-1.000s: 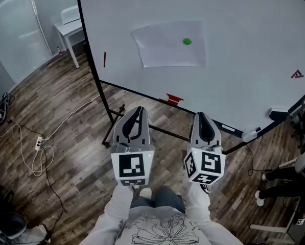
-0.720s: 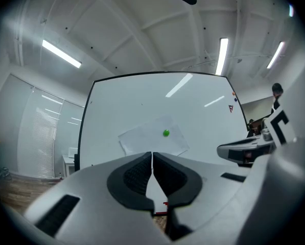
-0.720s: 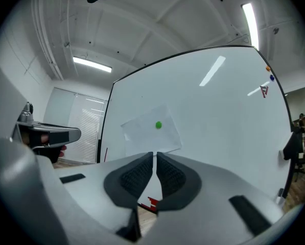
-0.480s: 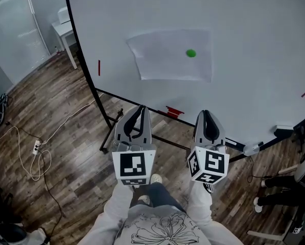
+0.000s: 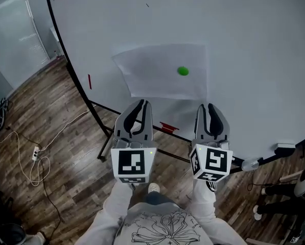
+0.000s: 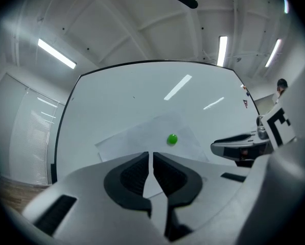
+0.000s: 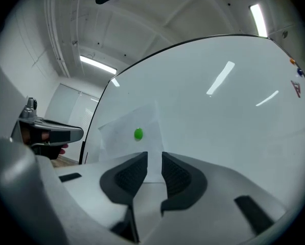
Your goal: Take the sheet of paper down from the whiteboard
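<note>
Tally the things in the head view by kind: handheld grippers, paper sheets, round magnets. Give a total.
Handheld two-jaw grippers: 2, the left gripper and the right gripper
White sheet of paper on the whiteboard: 1
Small round green magnet: 1
Total: 4

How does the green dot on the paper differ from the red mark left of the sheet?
The green dot is round; the red mark is a thin upright stroke. The green dot sits on the sheet of paper; the red mark sits on bare whiteboard. Both are small.
</note>
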